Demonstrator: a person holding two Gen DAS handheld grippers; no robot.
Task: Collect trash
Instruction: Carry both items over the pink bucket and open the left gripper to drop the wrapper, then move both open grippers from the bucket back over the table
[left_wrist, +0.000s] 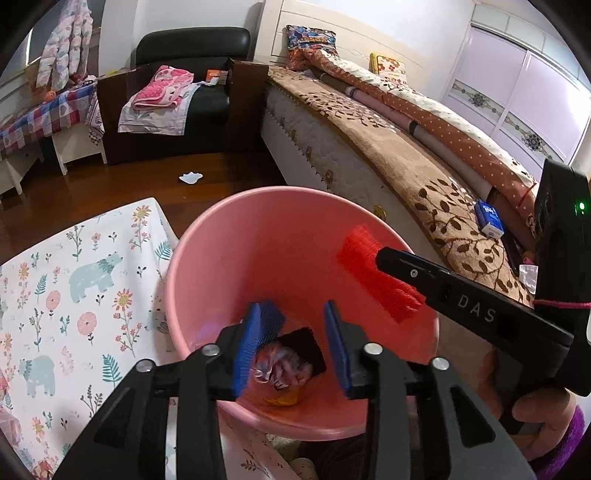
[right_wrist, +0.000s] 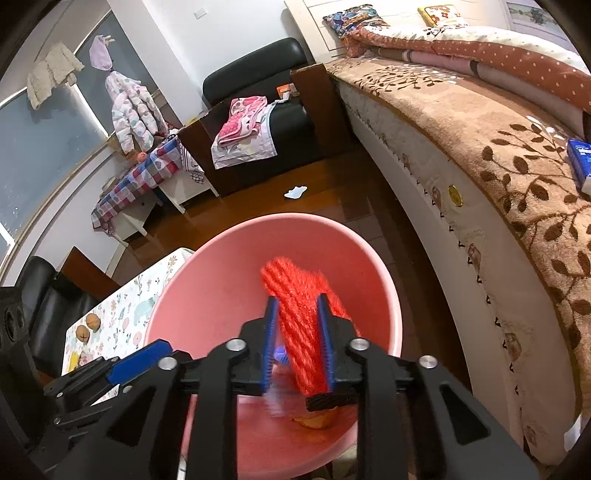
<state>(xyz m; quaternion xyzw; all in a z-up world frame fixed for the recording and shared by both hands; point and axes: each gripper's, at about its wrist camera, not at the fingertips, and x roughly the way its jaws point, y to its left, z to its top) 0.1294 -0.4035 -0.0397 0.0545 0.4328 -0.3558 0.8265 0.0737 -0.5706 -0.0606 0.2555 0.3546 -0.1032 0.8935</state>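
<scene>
A pink bucket stands below both grippers. My left gripper hangs over it, open, with nothing between its blue pads. Under it, on the bucket's bottom, lie a crumpled shiny wrapper, a black square piece and something orange. My right gripper is shut on a red mesh bundle, which sticks out past the pads above the bucket. In the left wrist view that bundle juts from the right gripper's black finger. A bluish blur shows inside the bucket.
A bed with a brown leaf blanket runs along the right, a blue tissue pack on it. A table with a floral bear cloth touches the bucket's left side. A white scrap lies on the wooden floor before a black armchair.
</scene>
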